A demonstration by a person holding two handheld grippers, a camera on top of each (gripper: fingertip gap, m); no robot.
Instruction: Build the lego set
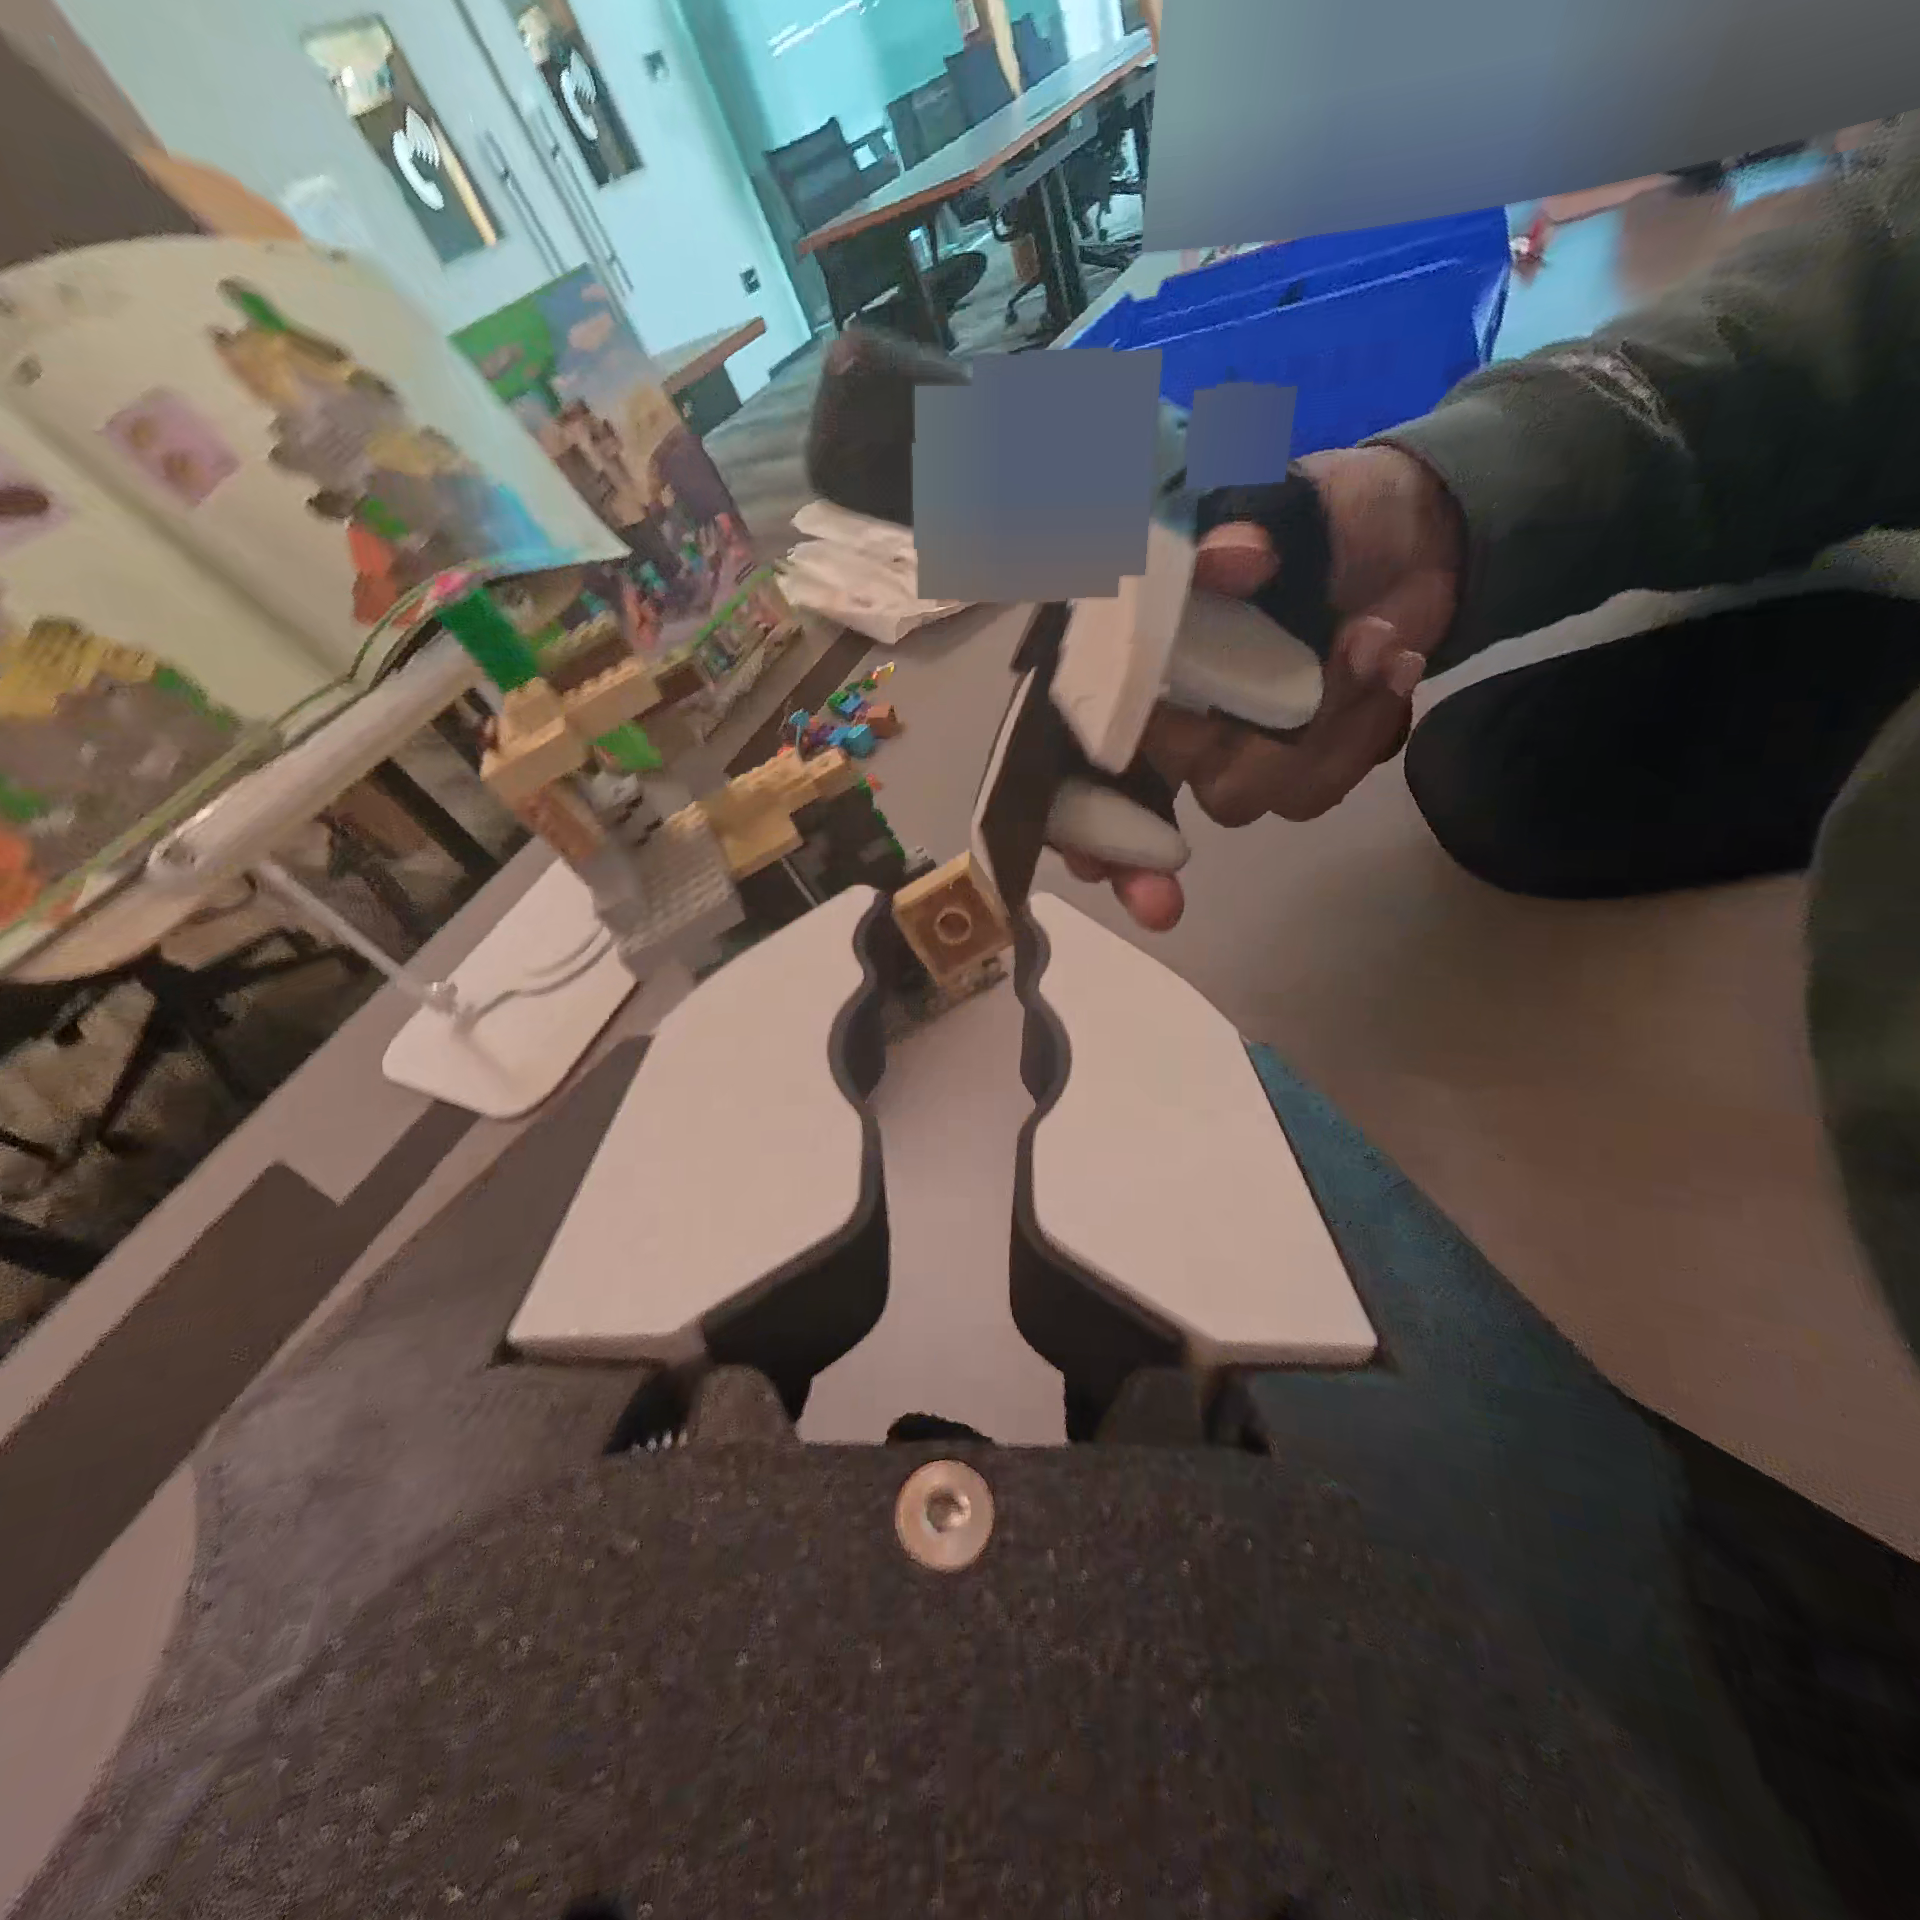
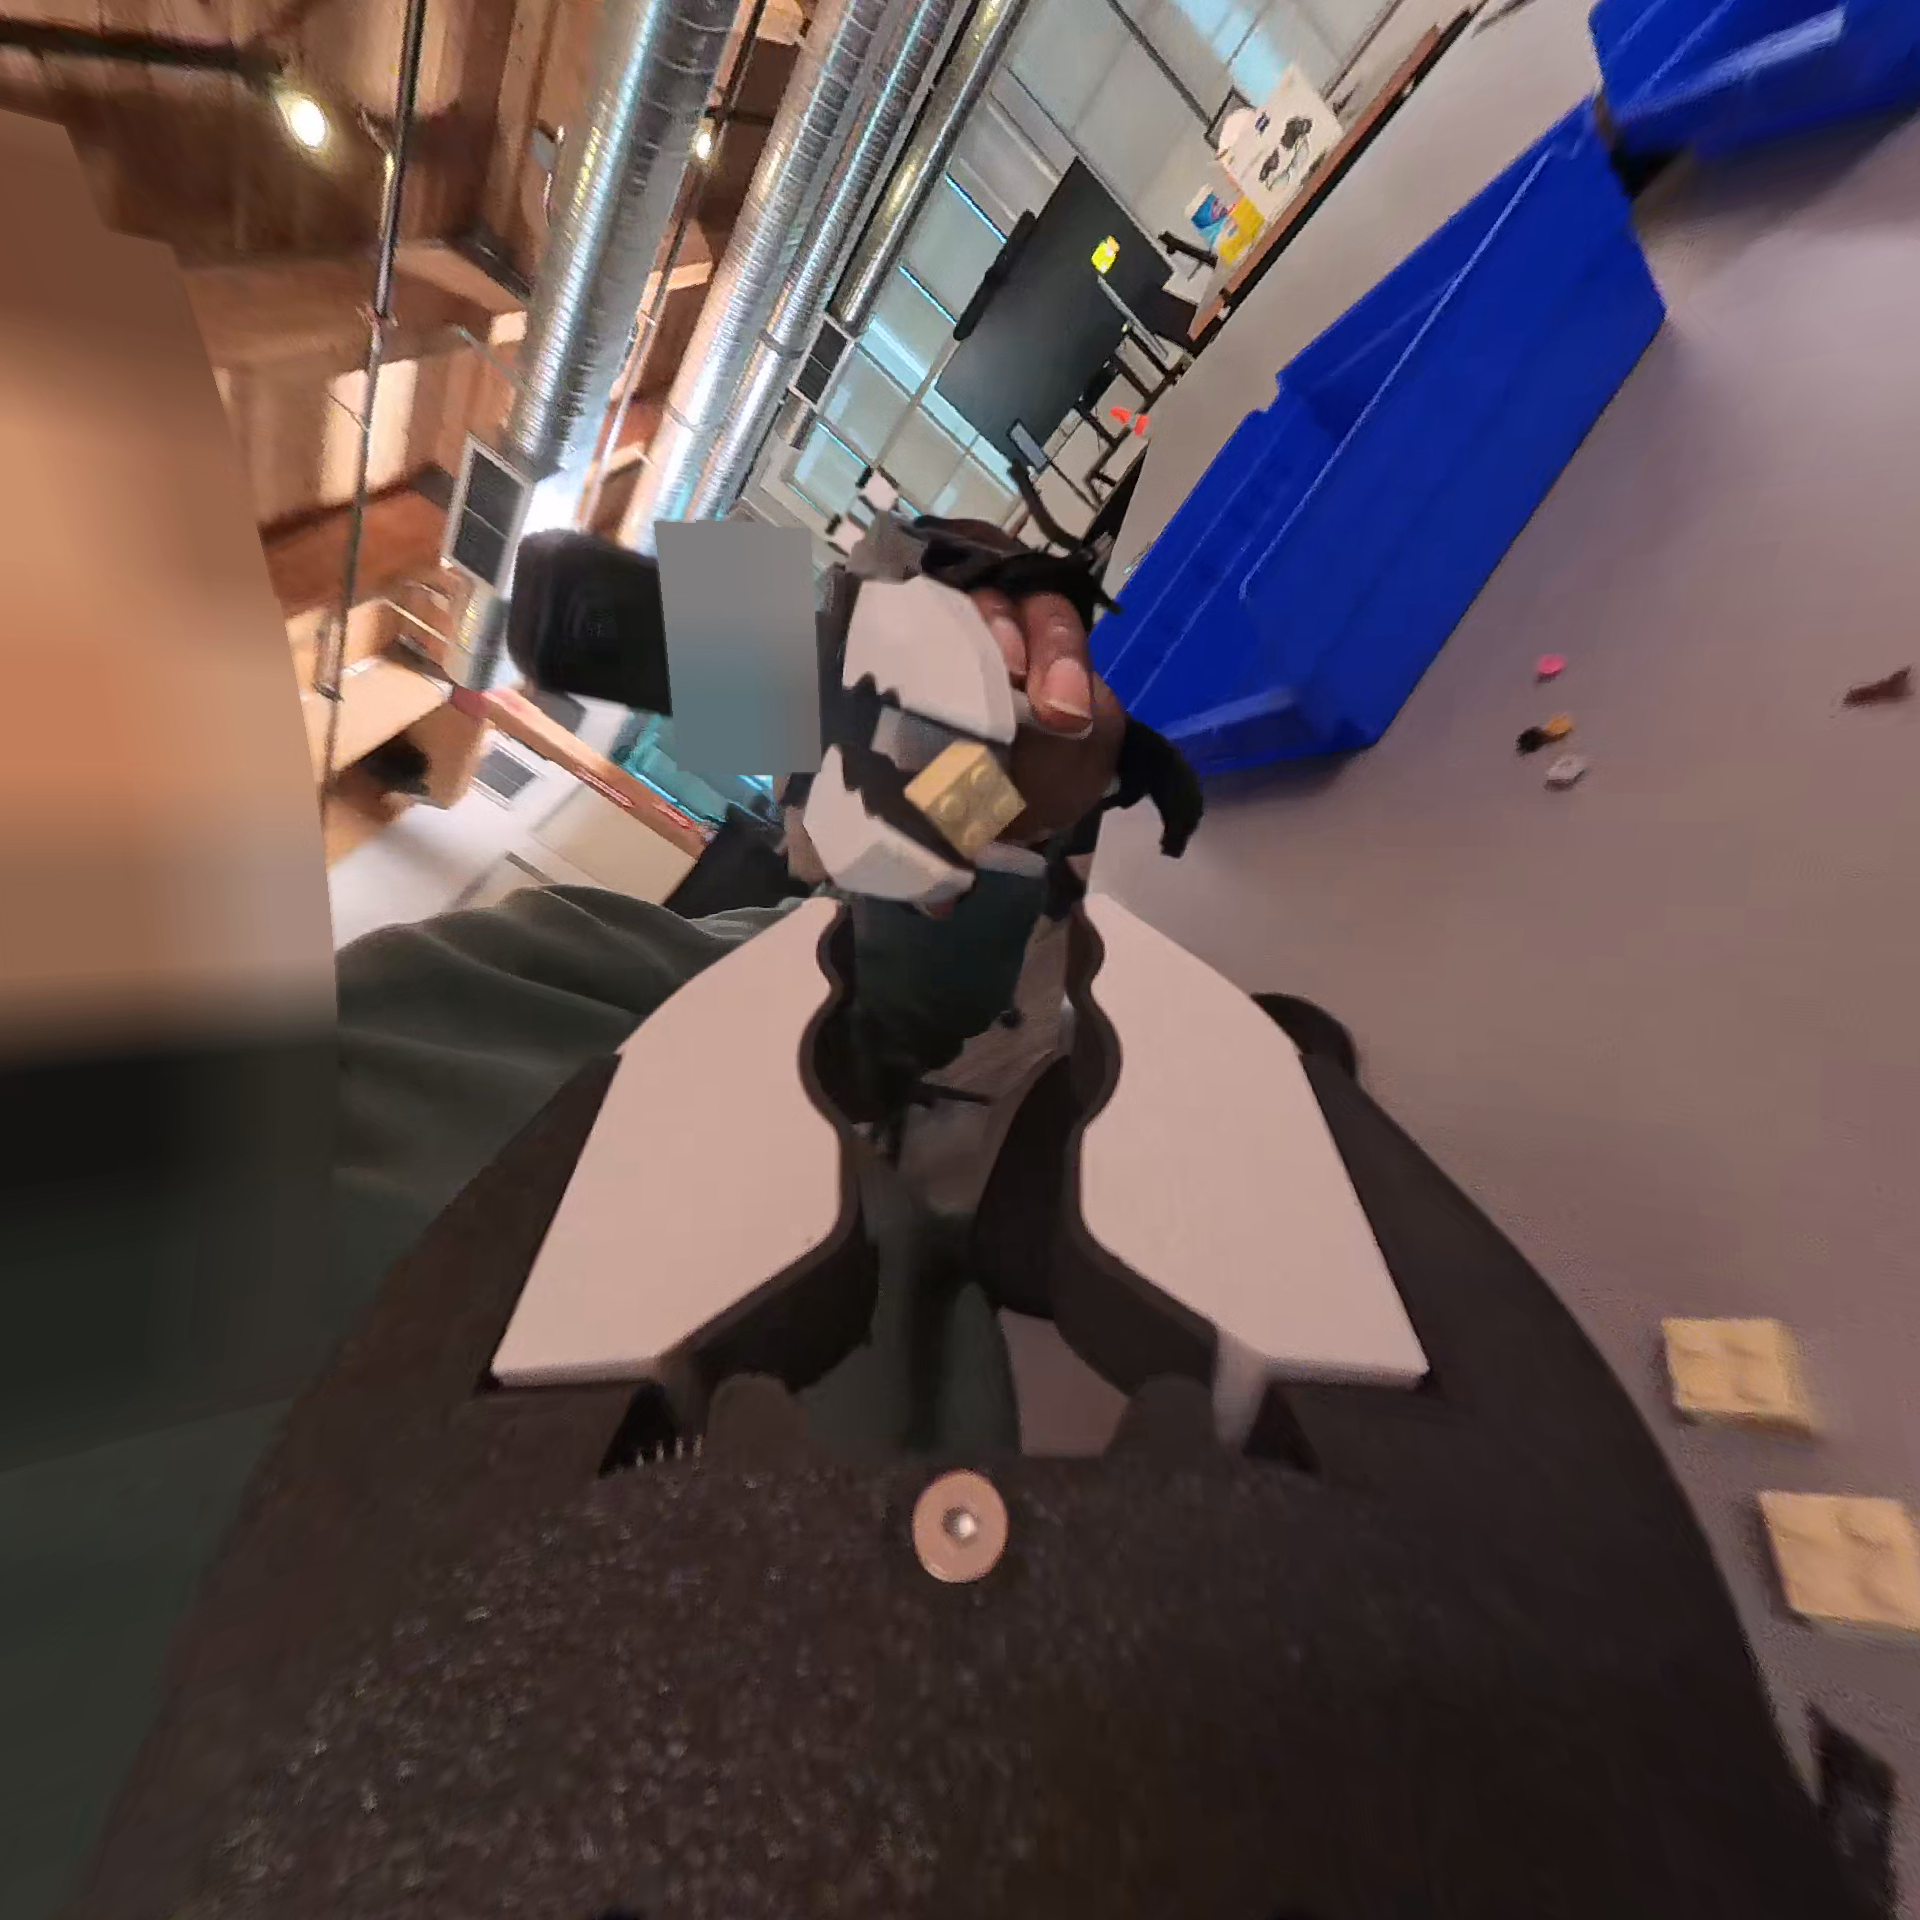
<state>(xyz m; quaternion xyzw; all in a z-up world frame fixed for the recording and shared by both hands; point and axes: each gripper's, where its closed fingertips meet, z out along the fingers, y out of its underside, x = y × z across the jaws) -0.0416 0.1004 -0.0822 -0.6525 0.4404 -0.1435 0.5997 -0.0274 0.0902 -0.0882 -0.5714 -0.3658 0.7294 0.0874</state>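
Observation:
My left gripper (image 1: 951, 940) is shut on a small tan brick (image 1: 948, 914), studs facing the camera, held above the grey table. The right wrist view shows the same brick (image 2: 966, 805) pinched between the left gripper's white fingers (image 2: 914, 790). My right gripper (image 2: 961, 920) is open and empty, with its tips just below the left gripper and the brick. In the left wrist view it appears edge-on (image 1: 1013, 821), held by a hand, with its tips at the brick's upper right corner. A partly built tan, grey and green model (image 1: 665, 821) stands on the table behind.
An open instruction booklet (image 1: 260, 468) rests on a white stand (image 1: 499, 1023) at the left, beside the set's box (image 1: 634, 447). Loose coloured pieces (image 1: 842, 727) lie beyond the model. Blue bins (image 2: 1403, 499) stand at the back. Two tan plates (image 2: 1740, 1377) (image 2: 1844, 1569) lie on the table. The tips of both grippers are at nearly the same place.

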